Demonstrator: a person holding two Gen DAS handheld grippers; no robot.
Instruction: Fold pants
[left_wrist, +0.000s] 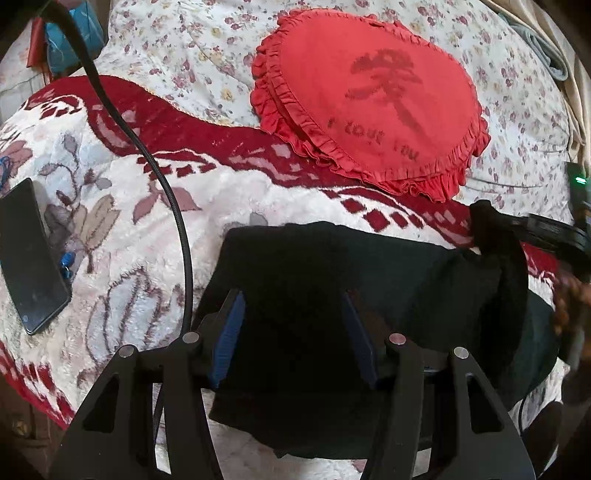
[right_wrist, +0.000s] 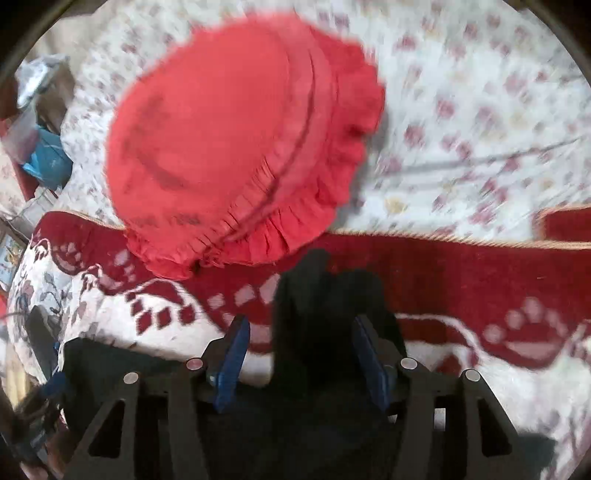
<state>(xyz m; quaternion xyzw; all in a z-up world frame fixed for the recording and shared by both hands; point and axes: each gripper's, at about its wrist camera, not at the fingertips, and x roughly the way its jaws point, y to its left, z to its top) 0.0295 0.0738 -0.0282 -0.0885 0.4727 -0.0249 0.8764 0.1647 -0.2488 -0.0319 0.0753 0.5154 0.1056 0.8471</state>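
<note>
Black pants lie in a folded bundle on a white and red flowered blanket. My left gripper hovers over the bundle's near left part. Its blue pads stand well apart, with flat black cloth under and between them. At the bundle's far right corner a tuft of the cloth stands raised by my right gripper. In the blurred right wrist view, my right gripper is open. A strip of the pants rises between its pads, close to the right one, and bare blanket shows beside the left one.
A red ruffled heart cushion lies just beyond the pants on a flowered sheet. A black phone rests on the blanket at the left. A black cable arcs across the blanket.
</note>
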